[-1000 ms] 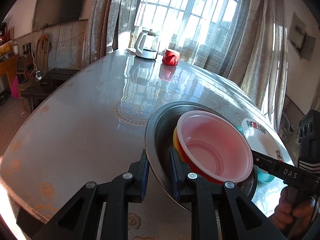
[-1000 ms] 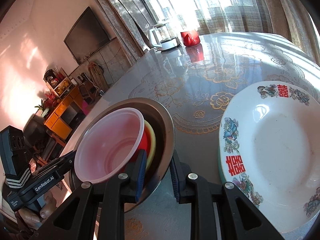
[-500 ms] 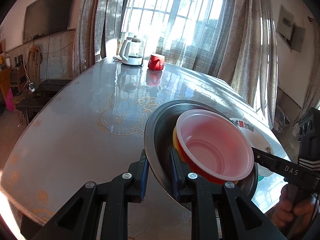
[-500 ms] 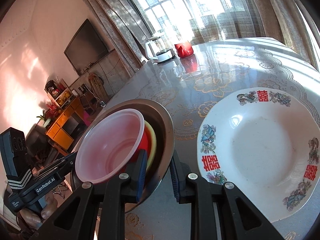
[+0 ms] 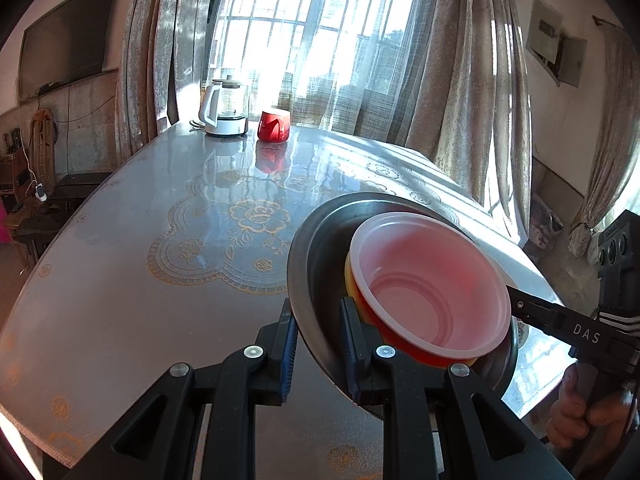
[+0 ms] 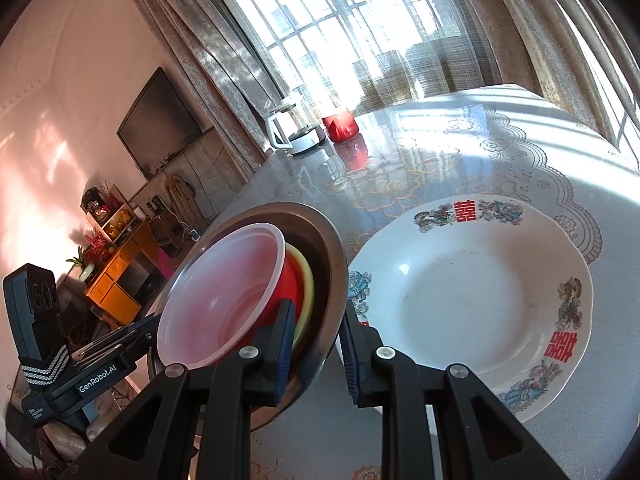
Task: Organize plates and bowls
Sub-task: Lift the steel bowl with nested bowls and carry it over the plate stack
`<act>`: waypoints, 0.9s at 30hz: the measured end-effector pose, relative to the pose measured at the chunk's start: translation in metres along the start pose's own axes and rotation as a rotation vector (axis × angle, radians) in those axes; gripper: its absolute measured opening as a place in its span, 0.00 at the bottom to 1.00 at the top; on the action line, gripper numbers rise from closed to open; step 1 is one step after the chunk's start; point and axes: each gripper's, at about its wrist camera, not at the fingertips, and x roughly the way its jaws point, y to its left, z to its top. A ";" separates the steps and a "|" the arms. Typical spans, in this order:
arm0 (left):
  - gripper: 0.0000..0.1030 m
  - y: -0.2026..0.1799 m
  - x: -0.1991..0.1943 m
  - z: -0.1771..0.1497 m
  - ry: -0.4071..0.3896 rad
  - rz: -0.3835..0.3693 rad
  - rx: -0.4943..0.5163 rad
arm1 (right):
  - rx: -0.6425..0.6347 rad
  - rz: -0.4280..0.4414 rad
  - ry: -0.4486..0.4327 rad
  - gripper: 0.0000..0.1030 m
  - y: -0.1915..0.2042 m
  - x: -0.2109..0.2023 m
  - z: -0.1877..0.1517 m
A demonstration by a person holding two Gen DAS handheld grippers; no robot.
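White kettle (image 5: pixel 224 108), red mug (image 5: pixel 273 125), wall television (image 6: pixel 160 124), perhaps an orange cabinet (image 6: pixel 114 280)

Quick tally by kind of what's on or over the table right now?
Bowls: 4, nested: metal bowl, yellow bowl, red bowl, clear bowl
Plates: 1, plate
Kettles: 1, kettle
Mugs: 1, red mug
Total: 7
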 end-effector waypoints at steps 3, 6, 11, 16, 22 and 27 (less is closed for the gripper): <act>0.20 -0.009 0.004 0.003 0.006 -0.017 0.014 | 0.016 -0.012 -0.015 0.22 -0.007 -0.008 0.000; 0.20 -0.018 0.009 0.005 0.012 -0.029 0.029 | 0.033 -0.023 -0.029 0.22 -0.014 -0.015 0.001; 0.20 -0.032 0.017 0.009 0.025 -0.059 0.030 | 0.056 -0.054 -0.049 0.22 -0.026 -0.026 0.002; 0.20 -0.048 0.026 0.016 0.027 -0.091 0.060 | 0.077 -0.071 -0.076 0.22 -0.038 -0.037 0.006; 0.20 -0.062 0.038 0.022 0.050 -0.127 0.066 | 0.108 -0.096 -0.111 0.22 -0.050 -0.050 0.010; 0.21 -0.073 0.052 0.025 0.085 -0.155 0.059 | 0.136 -0.121 -0.126 0.22 -0.061 -0.056 0.012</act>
